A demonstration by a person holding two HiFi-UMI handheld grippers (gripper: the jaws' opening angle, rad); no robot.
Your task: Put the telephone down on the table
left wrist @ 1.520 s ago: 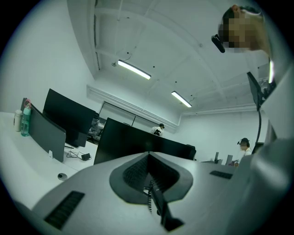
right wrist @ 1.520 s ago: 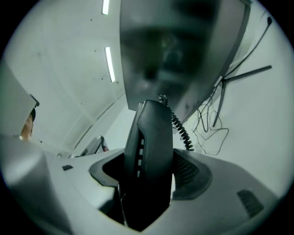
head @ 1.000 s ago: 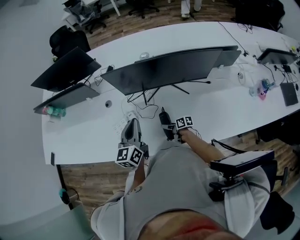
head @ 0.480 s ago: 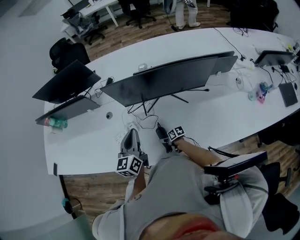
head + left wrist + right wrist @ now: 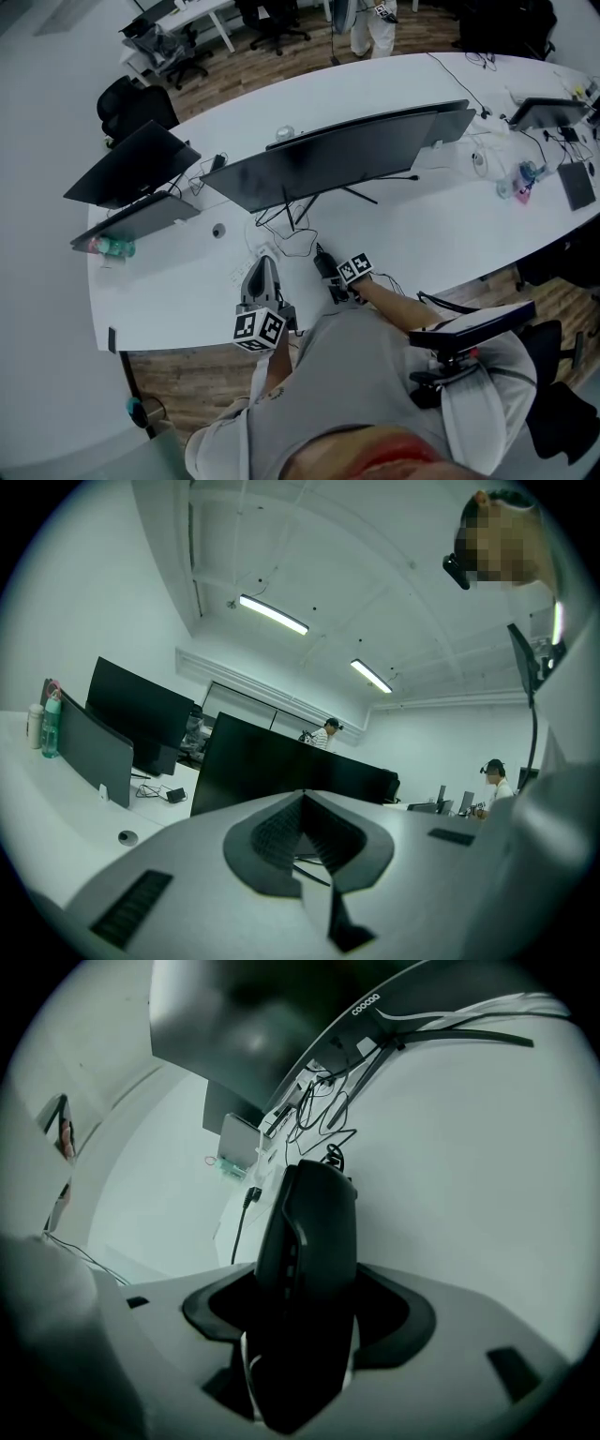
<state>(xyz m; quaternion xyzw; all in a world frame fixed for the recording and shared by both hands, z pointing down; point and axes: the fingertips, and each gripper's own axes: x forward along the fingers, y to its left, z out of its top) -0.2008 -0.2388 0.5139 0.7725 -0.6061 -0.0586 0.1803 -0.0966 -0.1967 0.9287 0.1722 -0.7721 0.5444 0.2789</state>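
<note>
I count two tongs: the left tongs (image 5: 263, 267) and the right tongs (image 5: 332, 279). There is one telephone (image 5: 309, 1241), in the right tongs. There is one white counter (image 5: 178, 291) under them. Past the tongs stand four black screens (image 5: 347, 150). Far to the left of the tongs lies one green bottle (image 5: 111, 247). Far beyond the tongs stands one person (image 5: 370, 19).

The person wears a plain grey top (image 5: 375, 375); its sleeves look short, though the view bends them badly. The left gripper (image 5: 264, 267) and the right gripper (image 5: 330, 272) have pale grey, wedge-shaped bodies. Each carries a white cube (image 5: 260, 328) printed with black square markers. Dark ribbed pads (image 5: 272, 841) line the jaws, set in a V-shaped notch.
</note>
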